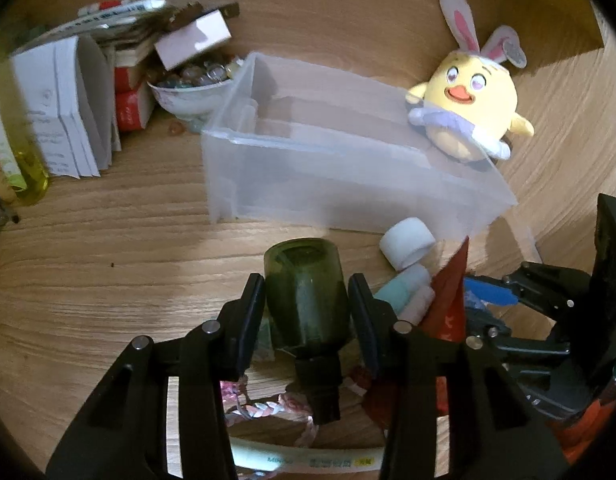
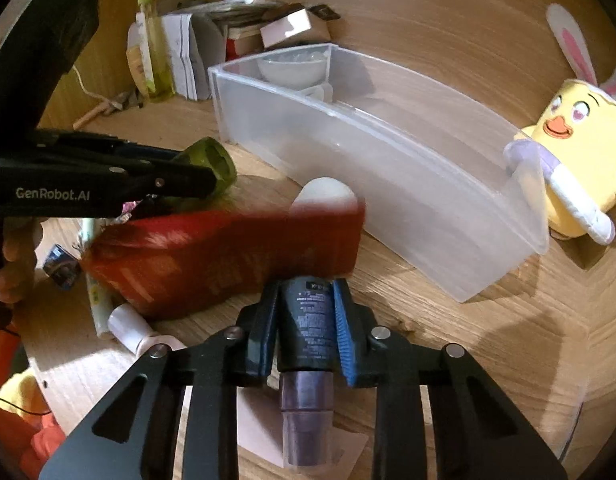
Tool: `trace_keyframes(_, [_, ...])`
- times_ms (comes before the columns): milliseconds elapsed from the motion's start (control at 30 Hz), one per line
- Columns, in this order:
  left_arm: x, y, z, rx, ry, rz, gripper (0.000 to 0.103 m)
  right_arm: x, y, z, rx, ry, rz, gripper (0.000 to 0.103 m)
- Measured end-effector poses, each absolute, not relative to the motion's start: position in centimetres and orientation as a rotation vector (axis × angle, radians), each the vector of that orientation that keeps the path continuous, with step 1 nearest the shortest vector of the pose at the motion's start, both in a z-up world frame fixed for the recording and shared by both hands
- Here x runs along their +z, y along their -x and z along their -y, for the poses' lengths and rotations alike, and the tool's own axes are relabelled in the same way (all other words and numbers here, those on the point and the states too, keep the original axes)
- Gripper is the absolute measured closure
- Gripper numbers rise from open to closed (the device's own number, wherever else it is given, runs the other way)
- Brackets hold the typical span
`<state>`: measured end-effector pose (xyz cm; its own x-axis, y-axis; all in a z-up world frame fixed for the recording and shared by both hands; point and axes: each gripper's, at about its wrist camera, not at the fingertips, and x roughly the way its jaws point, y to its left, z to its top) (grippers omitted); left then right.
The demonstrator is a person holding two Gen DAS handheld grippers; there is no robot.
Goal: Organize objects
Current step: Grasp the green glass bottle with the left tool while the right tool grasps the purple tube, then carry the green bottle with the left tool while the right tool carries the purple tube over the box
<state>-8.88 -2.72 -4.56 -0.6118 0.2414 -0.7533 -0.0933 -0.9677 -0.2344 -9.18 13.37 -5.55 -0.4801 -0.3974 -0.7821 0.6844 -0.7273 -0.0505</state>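
Clutter of small household things lies on the wooden tabletop (image 1: 108, 240) beside a clear, translucent plastic bin (image 1: 327, 168), which serves as the landmark.

From the left wrist camera, the left gripper (image 1: 308, 300) has its jaws narrowed onto a dark green translucent bottle (image 1: 306, 288) lying just in front of the bin, its black neck pointing back toward the camera; both pads press its sides. Right of the bottle sit a white cylindrical cap (image 1: 407, 246), a pale teal tube (image 1: 399, 284) and a red packet (image 1: 447, 300). Behind the bin's far right corner leans a yellow plush chick with rabbit ears (image 1: 467, 108); left of the bin stands a white bowl of beads (image 1: 192, 88).

From the right wrist camera, the right gripper (image 2: 306, 320) has its jaws narrow, clamped on a dark blue printed tube (image 2: 308, 328) with a purple cap (image 2: 306, 412) (cap toward the camera), in front of the bin (image 2: 387, 168). The red packet (image 2: 228, 256), blurred, lies left of it.
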Motion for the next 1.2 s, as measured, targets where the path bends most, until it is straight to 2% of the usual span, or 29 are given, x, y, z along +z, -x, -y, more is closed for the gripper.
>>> trace_keyframes(300, [-2.2,6.9,3.5,2.733,1.159,0.296,0.061,-3.5,8.4,-16.1,-2.332,-0.961,-0.399,0.079])
trace_keyframes(733, [2.0,4.8,2.6,2.847,0.993,0.25,0.063,0.6,8.1,-19.4,-2.428,-0.8,-0.168,0.079])
trace_keyframes(1200, [6.2,5.8,2.7,2.911,0.854,0.228,0.063,5.5,8.4,-19.5,-2.478,-0.613,-0.119,0.079])
